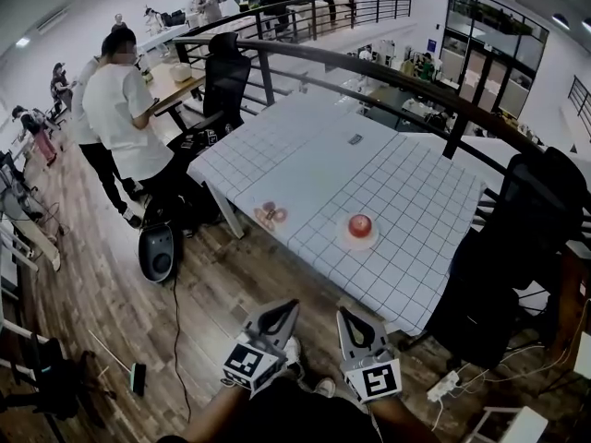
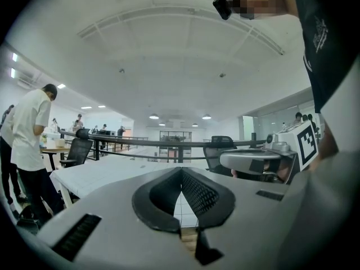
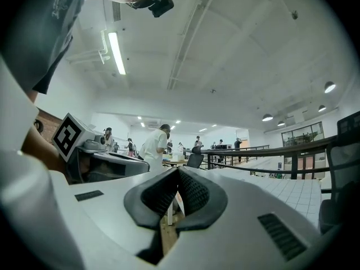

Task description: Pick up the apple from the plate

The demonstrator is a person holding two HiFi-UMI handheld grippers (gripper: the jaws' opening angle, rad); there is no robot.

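Apple (image 1: 360,225) sits on a small pale plate (image 1: 358,242) on the table (image 1: 416,192), which is covered with a white cloth in a grid pattern. The plate lies toward the table's near edge, a little right of the middle in the head view. The fruit is red and looks round from above, so it shows no long axis. Which way its stem points cannot be told at this size.

Both grippers are held low in front of the person, over the wooden floor (image 1: 212,293) and well apart from the table and the apple. The left gripper (image 1: 290,306) and the right gripper (image 1: 343,313) are side by side, their tips angled toward each other and toward the table. In each gripper's own view the two dark ribbed pads meet at the tip, so both sets of jaws are closed with nothing between them.

A small cluster of reddish things (image 1: 270,215) lies on the cloth near the table's near left edge, apart from the plate. A person in a white shirt (image 1: 125,109) stands beyond the table's left end, beside a black chair (image 1: 224,86).
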